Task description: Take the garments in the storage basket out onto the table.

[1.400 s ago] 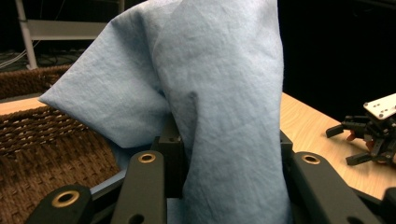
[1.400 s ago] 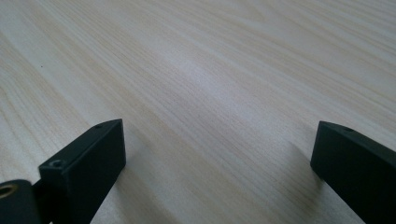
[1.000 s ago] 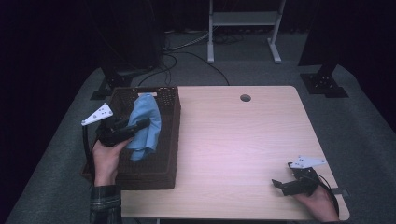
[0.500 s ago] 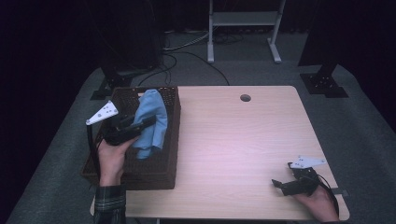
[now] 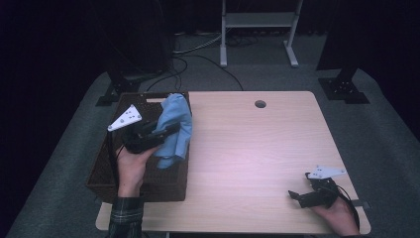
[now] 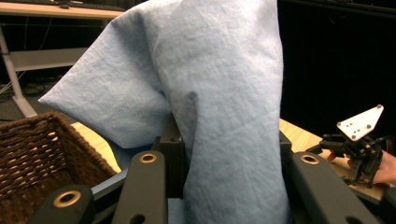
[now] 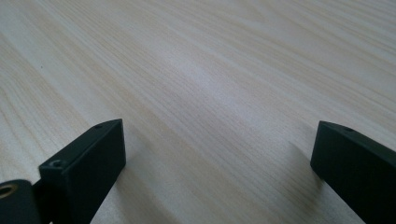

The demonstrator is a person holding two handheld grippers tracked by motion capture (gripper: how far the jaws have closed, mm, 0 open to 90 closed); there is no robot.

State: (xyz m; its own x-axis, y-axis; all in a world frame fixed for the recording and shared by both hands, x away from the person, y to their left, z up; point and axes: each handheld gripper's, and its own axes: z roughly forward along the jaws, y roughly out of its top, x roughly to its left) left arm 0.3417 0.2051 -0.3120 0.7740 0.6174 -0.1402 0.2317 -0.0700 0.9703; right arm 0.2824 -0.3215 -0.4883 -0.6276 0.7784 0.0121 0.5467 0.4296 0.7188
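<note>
Blue crumpled cloth [image 5: 173, 130] hangs clamped in the left gripper [image 5: 161, 133] above the brown woven basket [image 5: 106, 168], bare wooden table [image 5: 247, 148] just to its right. Right gripper [image 5: 297, 196] rests well apart near the table's front right corner, jaws spread, holding nothing.

It looks like a lab or a recording room. Black curtains [image 5: 74, 44] hang all around, the floor has grey carpet [image 5: 381, 124], cables [image 5: 198, 54] lie about, and a metal stand [image 5: 257, 29] waits behind the light wooden table [image 5: 257, 148].
</note>
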